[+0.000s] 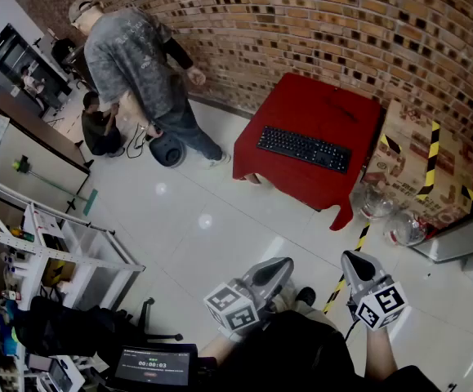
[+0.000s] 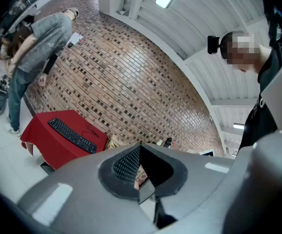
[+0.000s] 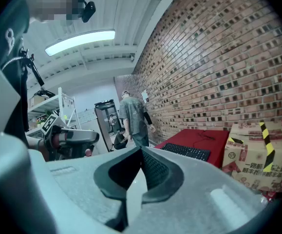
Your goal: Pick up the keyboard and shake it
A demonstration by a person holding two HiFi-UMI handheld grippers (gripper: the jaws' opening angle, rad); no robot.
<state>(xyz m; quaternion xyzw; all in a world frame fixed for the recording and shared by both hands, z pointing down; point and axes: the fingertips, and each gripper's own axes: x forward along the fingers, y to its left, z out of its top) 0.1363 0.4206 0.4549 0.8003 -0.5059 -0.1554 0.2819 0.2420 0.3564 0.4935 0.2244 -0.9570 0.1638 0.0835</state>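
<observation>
A black keyboard [image 1: 304, 149] lies flat on a low table draped in red cloth [image 1: 281, 167], far ahead by the brick wall. The keyboard [image 2: 71, 135] also shows in the left gripper view, and the keyboard [image 3: 185, 151] in the right gripper view. My left gripper [image 1: 278, 269] and right gripper [image 1: 356, 264] are held close to my body at the bottom of the head view, well short of the table. Both are shut with nothing between the jaws. The left gripper [image 2: 141, 172] and the right gripper [image 3: 140, 174] show their jaws meeting.
A person in a grey shirt [image 1: 134, 60] bends over at the back left, with another crouched person [image 1: 100, 126] beside. Cardboard boxes [image 1: 416, 158] with yellow-black tape stand right of the table, clear bags [image 1: 390, 215] below them. A metal shelf rack [image 1: 48, 251] stands at the left.
</observation>
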